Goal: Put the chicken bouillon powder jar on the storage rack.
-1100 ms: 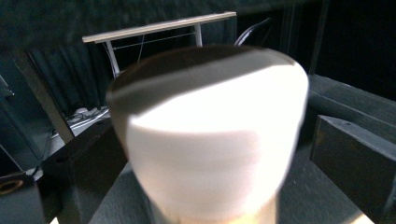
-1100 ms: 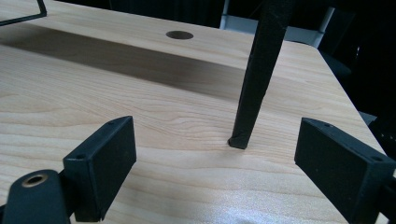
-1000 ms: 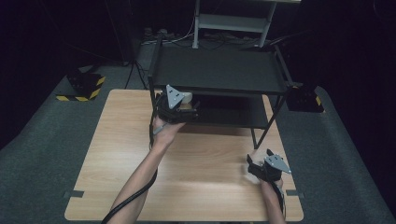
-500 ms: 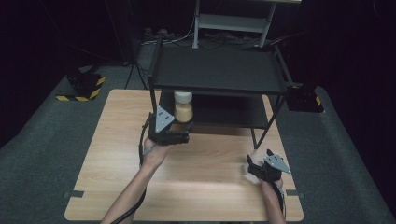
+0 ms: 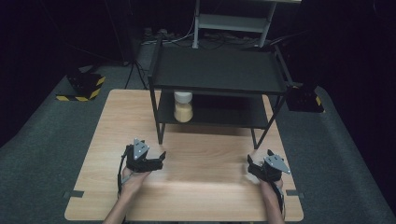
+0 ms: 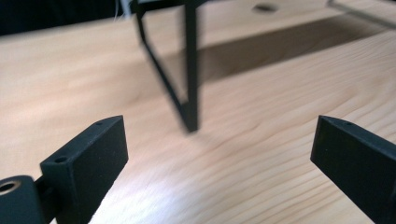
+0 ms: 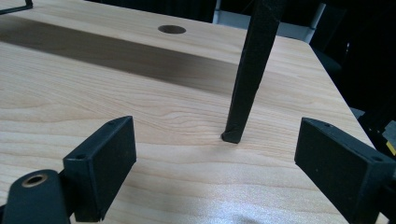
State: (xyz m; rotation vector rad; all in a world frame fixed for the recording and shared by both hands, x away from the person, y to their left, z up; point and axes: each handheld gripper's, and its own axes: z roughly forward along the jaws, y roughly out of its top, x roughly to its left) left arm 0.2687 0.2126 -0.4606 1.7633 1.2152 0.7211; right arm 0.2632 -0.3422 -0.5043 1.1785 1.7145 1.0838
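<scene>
The high view looks down over the table; both gripper views skim it closely, facing the rack's legs.

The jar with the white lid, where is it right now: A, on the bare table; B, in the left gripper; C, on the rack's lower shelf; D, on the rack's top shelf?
C: the jar stands on the lower shelf of the black rack, under its top shelf, with both grippers apart from it.

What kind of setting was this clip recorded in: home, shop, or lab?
Most likely a lab or recording studio, not a home. A bare wooden table stands among black curtains, with a small black shelf rack holding one jar, cables on the floor and yellow-black striped blocks beside it.
</scene>
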